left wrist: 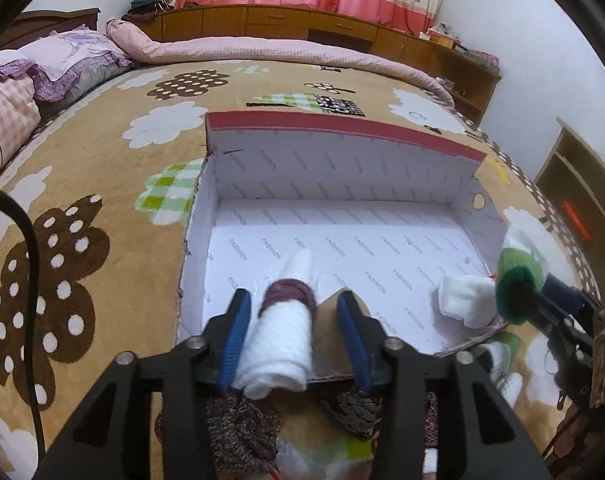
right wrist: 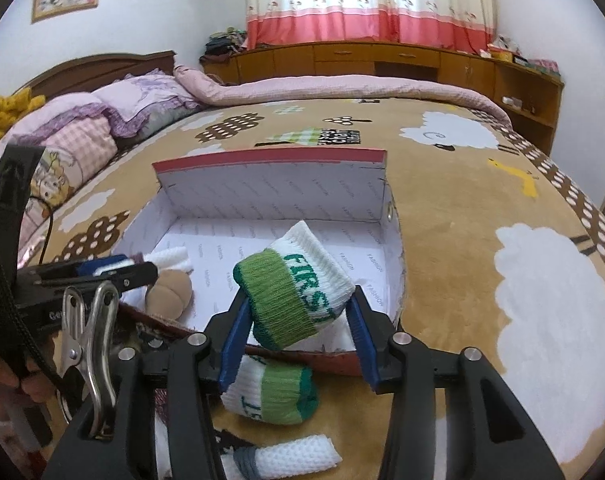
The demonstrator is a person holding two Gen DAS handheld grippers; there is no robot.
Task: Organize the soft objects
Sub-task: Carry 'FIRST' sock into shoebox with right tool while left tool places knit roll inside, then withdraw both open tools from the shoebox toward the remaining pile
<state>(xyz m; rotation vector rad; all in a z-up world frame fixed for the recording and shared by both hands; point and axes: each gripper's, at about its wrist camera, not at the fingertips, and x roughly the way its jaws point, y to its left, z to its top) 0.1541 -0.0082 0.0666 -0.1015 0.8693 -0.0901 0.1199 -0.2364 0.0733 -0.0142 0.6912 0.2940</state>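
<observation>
An open white-lined shoe box [left wrist: 342,168] [right wrist: 270,188] lies on the bed. My left gripper [left wrist: 294,304] is open at the box's near edge; a rolled white sock with a maroon band [left wrist: 282,332] lies between its fingers, against the left one. My right gripper [right wrist: 298,304] is shut on a rolled green-and-white "FIRST" sock [right wrist: 298,292], held over the box's near right corner; it shows in the left wrist view [left wrist: 518,280]. A white sock [left wrist: 466,300] lies in the box's right corner.
A second green-and-white sock roll [right wrist: 274,388] and a white-and-grey sock [right wrist: 290,456] lie on the brown patterned blanket [right wrist: 482,240] in front of the box. Knitted items [left wrist: 242,428] lie below my left gripper. Pillows [left wrist: 42,68] sit far left.
</observation>
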